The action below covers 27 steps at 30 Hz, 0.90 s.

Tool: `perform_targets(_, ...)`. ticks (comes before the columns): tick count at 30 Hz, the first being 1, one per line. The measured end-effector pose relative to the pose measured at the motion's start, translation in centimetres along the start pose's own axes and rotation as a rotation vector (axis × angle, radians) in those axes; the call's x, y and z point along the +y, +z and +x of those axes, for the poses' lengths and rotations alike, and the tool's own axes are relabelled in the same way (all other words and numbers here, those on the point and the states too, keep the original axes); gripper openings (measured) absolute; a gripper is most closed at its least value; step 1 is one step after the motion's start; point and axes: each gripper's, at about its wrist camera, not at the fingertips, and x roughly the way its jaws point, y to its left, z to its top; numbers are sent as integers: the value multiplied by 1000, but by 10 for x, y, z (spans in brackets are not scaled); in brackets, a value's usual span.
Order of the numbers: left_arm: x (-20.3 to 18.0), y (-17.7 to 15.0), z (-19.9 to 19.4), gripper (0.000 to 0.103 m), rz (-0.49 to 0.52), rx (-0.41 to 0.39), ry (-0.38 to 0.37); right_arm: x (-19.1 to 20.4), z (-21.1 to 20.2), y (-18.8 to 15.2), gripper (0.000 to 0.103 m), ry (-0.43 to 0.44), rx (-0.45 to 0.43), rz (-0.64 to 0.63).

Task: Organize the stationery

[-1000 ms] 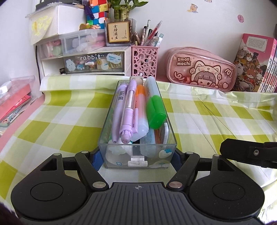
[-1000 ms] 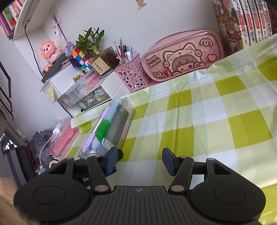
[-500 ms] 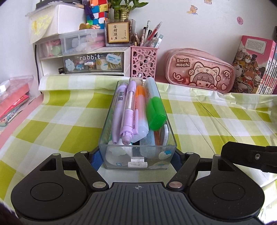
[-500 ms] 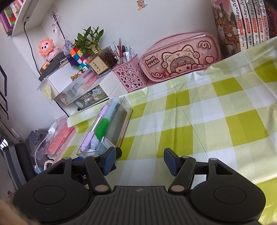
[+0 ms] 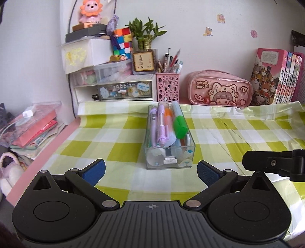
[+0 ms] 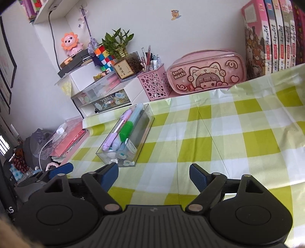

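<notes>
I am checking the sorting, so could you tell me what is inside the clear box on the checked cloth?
The clear box holds a lilac pen, an orange marker and a green-capped marker. Whatever lies beneath them is covered.

Home study corner, child's or student's; worktop (image 5: 118, 145) under green-and-white checked cloth; at 12 o'clock a pink pen cup (image 5: 167, 86) and "Small mochi" pencil case (image 5: 219, 89); at 11 o'clock "rabbit" drawers (image 5: 122, 90), puzzle cube (image 5: 123, 41), lion toy (image 5: 90, 11); at 2 o'clock illustrated books (image 5: 276, 76); wall stickers (image 5: 220, 18).
</notes>
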Motion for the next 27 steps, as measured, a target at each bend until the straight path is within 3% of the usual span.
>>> perform_targets(5, 19, 4, -27, 98, -102, 32, 23, 16, -27, 3, 91, 19, -27, -45)
perform_targets(9, 14, 6, -53, 98, -75, -6, 30, 26, -51, 5, 97, 40, -36, -65)
perform_targets(17, -1, -2, -82, 98, -20, -40, 27, 40, -84, -7, 99, -9, -52, -168)
perform_targets(27, -18, -7, -91, 98, 28, -55, 65, 31, -98, -20, 99, 25, -105, -129)
